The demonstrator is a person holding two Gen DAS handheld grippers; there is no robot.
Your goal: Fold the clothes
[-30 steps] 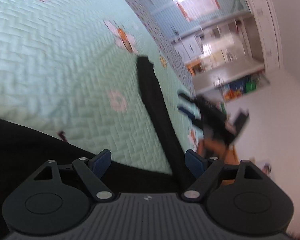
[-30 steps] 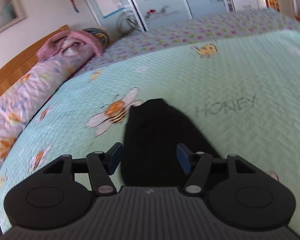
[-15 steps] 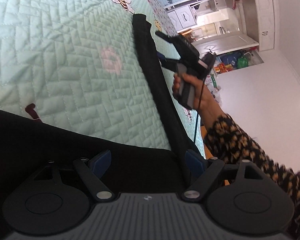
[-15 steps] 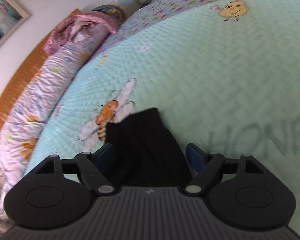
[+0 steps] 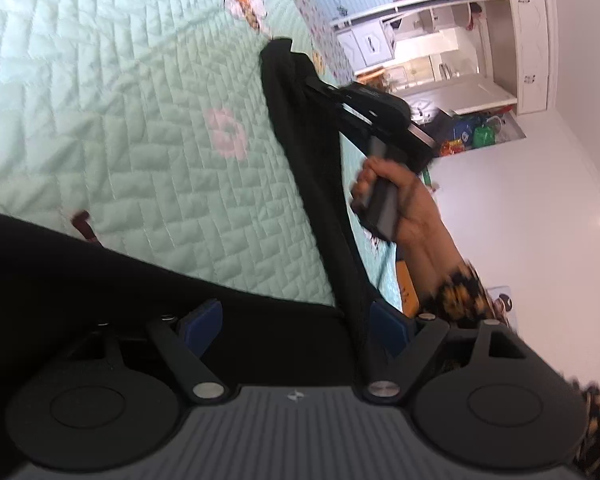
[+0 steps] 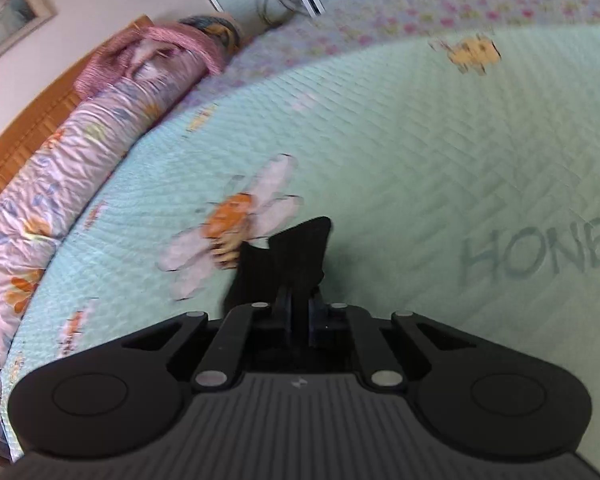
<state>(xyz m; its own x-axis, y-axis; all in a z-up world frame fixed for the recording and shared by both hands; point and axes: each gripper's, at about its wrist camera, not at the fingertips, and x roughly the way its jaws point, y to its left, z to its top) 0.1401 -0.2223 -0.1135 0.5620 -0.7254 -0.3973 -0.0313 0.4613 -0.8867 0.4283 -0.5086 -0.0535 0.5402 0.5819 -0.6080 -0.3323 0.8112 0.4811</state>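
A black garment lies on the mint quilted bedspread. Its long sleeve stretches away toward the far edge. My left gripper stands open low over the garment's body, the sleeve's root beside its right pad. My right gripper is closing its jaws on the sleeve end, which bunches up between the pads. In the left wrist view the right gripper bites the sleeve tip, held by a hand in a patterned sleeve.
A rolled floral quilt and a pink cloth lie along the wooden headboard. Bee prints and lettering mark the bedspread. White cabinets stand beyond the bed's edge.
The right gripper moved onto the sleeve end and its wide jaws came together on it, bunching the cloth. The left gripper stayed open over the garment.
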